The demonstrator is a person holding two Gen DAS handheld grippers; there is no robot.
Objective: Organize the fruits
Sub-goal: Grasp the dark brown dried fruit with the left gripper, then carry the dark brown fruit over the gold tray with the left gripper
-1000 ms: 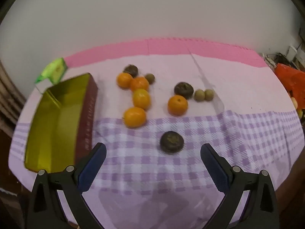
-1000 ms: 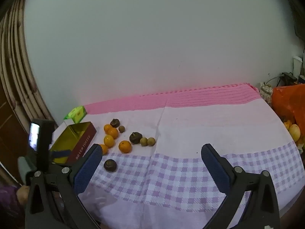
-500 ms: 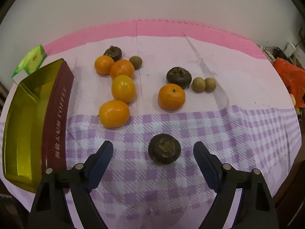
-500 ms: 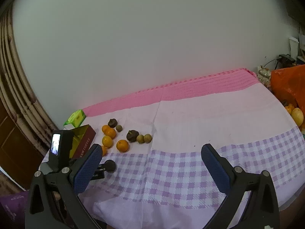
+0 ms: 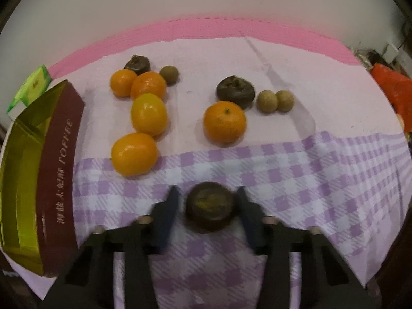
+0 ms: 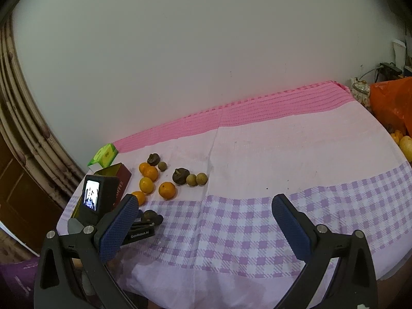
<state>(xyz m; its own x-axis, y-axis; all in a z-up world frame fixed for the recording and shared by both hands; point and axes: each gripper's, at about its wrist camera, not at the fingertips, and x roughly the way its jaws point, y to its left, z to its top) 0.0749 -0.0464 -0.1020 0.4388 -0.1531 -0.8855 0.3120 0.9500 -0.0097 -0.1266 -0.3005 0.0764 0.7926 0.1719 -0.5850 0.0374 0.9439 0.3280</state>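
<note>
A dark brown round fruit (image 5: 209,209) lies on the checked part of the cloth, between the blue pads of my left gripper (image 5: 208,196). The jaws are closing on it, and the pads stand against its two sides. The right wrist view shows the same fruit (image 6: 152,216) at the tip of the left gripper (image 6: 144,225). Beyond it lie several oranges (image 5: 224,121), two more dark brown fruits (image 5: 235,91) and three small tan fruits (image 5: 267,101). My right gripper (image 6: 204,202) hovers open over the checked cloth, holding nothing.
An open maroon toffee tin (image 5: 55,170) with a gold inside stands at the left table edge. Behind it is a green packet (image 5: 33,86). An orange plastic bag (image 6: 391,103) and more fruit sit past the right end. A wall runs behind the table.
My left gripper came down and forward over the dark brown fruit, and its jaws went from wide open to close around it. The right gripper barely shifted.
</note>
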